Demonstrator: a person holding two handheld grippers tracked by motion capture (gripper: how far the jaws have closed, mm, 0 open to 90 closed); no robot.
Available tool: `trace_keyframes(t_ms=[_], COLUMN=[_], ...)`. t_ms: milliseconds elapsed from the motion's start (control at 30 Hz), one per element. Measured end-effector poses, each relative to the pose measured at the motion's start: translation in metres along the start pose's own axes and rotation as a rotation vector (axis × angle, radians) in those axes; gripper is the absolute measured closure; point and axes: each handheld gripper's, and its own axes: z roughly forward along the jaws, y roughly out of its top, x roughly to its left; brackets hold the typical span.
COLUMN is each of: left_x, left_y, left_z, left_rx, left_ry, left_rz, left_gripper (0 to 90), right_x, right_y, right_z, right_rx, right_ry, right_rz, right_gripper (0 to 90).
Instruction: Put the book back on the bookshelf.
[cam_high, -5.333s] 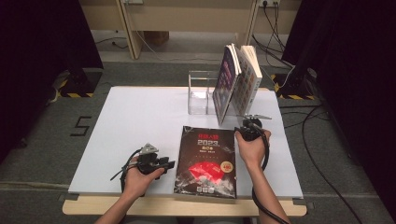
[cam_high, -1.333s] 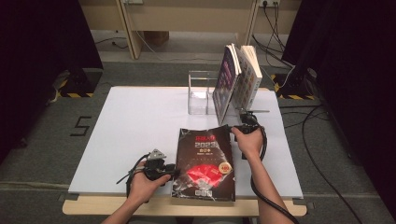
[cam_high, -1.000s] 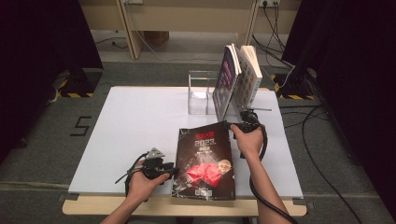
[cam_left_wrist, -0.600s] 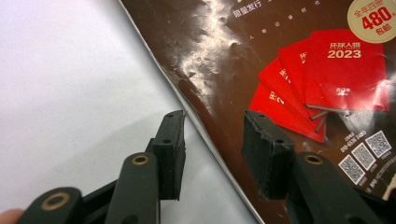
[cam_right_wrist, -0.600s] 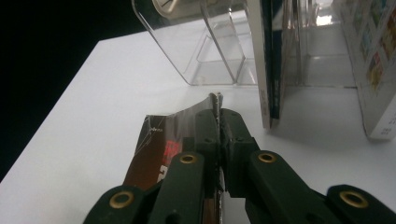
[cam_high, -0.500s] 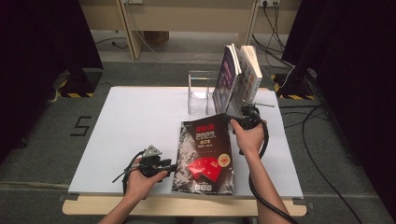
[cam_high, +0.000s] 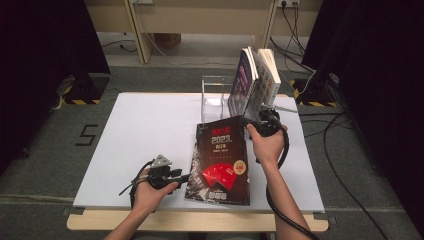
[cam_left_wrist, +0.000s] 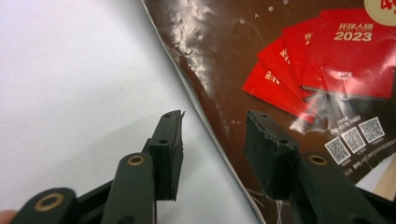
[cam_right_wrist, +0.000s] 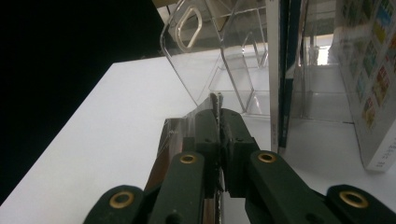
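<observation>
Glossy dark-brown magazine (cam_high: 220, 160) with red cards on the cover — the right claw (cam_high: 248, 121) is clamped on its far top corner, so the magazine hangs down and back from that claw toward the person, its long axis running away from the person, far end raised and near end on the tabletop (cam_high: 135, 130). Just past the right claw stands the clear rack (cam_high: 216, 97) with books (cam_high: 255, 80) leaning in it, so that hand is the nearer one for any move toward the rack.

The left claw (cam_high: 186, 177) sits at the magazine's near left edge, jaws apart — they've just been opening, and in the left gripper view the edge passes between the pads (cam_left_wrist: 169, 154) with neither pressing on it.

Compared with about five seconds back, the magazine lay flat and square to the person; now its far end is tipped up and it's angled.
</observation>
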Motion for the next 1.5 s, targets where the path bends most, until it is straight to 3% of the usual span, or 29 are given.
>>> trace_keyframes(t_ms=[1500], left_x=[0.006], left_y=[0.009], left_z=[-0.009], left_rx=[-0.028], left_ry=[0.016], left_rz=[0.000], left_gripper=[54.6], right_x=[0.028], right_y=[0.024], right_z=[-0.016], right_rx=[-0.133], right_ry=[-0.012], right_rz=[-0.079], right_gripper=[87.5])
